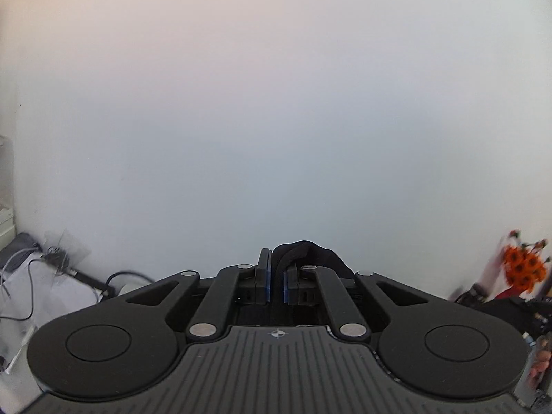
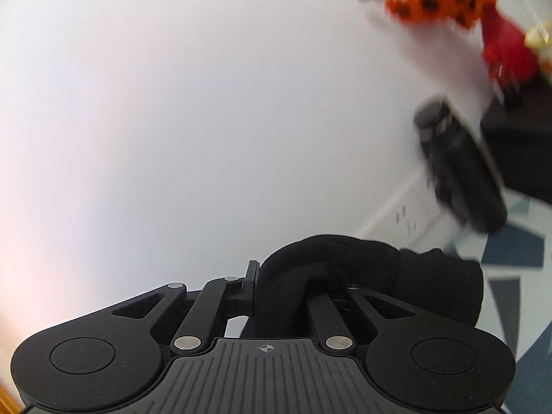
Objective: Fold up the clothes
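Left gripper (image 1: 275,276) pinching black garment (image 1: 310,253); right gripper (image 2: 276,286) clamping it too — only its view showing a black bottle (image 2: 459,165) up-right.

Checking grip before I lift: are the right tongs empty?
No: the right tongs are closed on a bunched fold of black cloth, which bulges out between and over the fingers.

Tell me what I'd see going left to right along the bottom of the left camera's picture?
Cables → left gripper pinching black cloth → orange flowers
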`<state>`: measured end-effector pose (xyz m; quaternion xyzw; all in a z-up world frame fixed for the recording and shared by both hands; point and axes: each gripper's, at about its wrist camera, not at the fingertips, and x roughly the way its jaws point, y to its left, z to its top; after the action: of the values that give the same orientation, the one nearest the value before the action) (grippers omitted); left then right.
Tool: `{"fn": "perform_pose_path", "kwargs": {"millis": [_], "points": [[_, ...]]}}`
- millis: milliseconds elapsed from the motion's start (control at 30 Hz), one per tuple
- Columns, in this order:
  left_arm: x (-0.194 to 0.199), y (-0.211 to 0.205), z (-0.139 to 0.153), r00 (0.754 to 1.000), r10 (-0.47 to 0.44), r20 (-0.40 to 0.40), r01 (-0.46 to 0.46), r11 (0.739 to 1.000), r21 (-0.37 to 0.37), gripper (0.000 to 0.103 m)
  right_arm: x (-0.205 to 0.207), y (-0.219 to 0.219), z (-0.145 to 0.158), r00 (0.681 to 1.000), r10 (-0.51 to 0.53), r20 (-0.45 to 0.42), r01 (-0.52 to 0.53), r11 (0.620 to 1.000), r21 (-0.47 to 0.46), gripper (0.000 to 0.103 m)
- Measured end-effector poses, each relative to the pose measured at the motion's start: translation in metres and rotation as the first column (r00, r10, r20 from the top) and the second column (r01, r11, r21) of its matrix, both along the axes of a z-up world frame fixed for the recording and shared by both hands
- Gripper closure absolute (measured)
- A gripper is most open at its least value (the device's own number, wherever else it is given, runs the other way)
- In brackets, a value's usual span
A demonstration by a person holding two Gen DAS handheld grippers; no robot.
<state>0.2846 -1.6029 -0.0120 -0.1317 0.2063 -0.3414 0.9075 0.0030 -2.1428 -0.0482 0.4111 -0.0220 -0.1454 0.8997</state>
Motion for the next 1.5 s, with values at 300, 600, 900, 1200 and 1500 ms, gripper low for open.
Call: {"fn": "perform_pose_path", "kwargs": {"millis": [300, 600, 900, 1200, 1500], "points": [[-0.064, 0.007, -0.04, 0.963, -0.237, -0.13, 0.233, 0.971, -0.047, 0.097, -0.169, 0.021, -0.029, 0.931, -0.352, -0.098, 0.352, 0.936, -0.016, 0.098], [-0.098, -0.05, -0.196, 0.841, -0.247, -0.481, 0.389, 0.895, 0.219, 0.097, -0.159, 0.035, -0.174, 0.68, -0.283, -0.676, 0.379, 0.925, -0.005, 0.098], [-0.125, -0.067, -0.239, 0.817, -0.261, -0.514, 0.484, 0.794, 0.367, 0.043, -0.151, 0.078, -0.165, 0.661, -0.245, -0.709, 0.355, 0.935, 0.008, 0.064], [-0.142, -0.039, -0.179, 0.915, -0.273, -0.297, 0.372, 0.857, 0.356, 0.005, -0.14, 0.111, -0.117, 0.666, -0.241, -0.706, 0.372, 0.928, 0.035, 0.001], [-0.128, -0.004, -0.148, 0.965, -0.116, -0.237, 0.178, 0.95, 0.258, 0.002, -0.142, 0.133, -0.064, 0.862, -0.207, -0.463, 0.328, 0.924, 0.197, 0.001]]}}
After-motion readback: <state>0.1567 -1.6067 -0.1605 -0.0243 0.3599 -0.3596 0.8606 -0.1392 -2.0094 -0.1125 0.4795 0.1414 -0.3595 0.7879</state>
